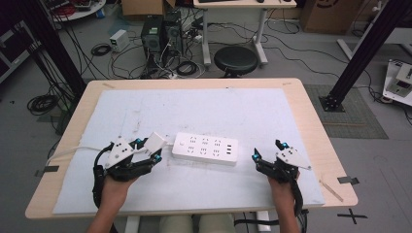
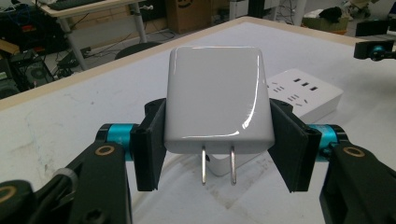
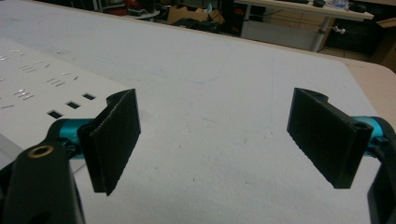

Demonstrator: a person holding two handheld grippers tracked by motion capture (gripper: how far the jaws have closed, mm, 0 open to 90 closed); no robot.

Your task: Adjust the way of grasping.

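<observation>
- We see a white power strip point(image 1: 206, 148) lying flat near the middle of the pale mat point(image 1: 194, 107) that covers the wooden table point(image 1: 311, 111), its long side running from 9 to 3 o'clock in the high view.
- We find the left gripper point(image 1: 147, 148) just off the strip's 9 o'clock end, held in the person's left hand point(image 1: 116, 187), which enters from 6 o'clock.
- In the left gripper view, we see the left gripper point(image 2: 218, 135) with its two black pads point(image 2: 150, 144) pressed against the opposite flanks of a white plug adapter point(image 2: 217, 100), pinching it off the mat.
- The adapter's two metal prongs point(image 2: 218, 164) point toward 6 o'clock in that view, back toward the camera, and hang free of the mat.
- Behind the adapter in that view, at about 2 o'clock, we make out the strip point(image 2: 306, 91) with its sockets facing up.
- We see a white cable point(image 1: 73, 151) trailing toward 9 o'clock from the left gripper across the mat to the table edge.
- The right gripper point(image 1: 268, 151) sits just off the strip's 3 o'clock end, apart from it, held in the right hand point(image 1: 282, 187).
- In the right gripper view, we see the right gripper point(image 3: 215, 135) with its jaws spread wide and bare mat point(image 3: 219, 93) between them; the strip point(image 3: 42, 88) lies at 9 o'clock, beside the left-hand pad point(image 3: 114, 140).
</observation>
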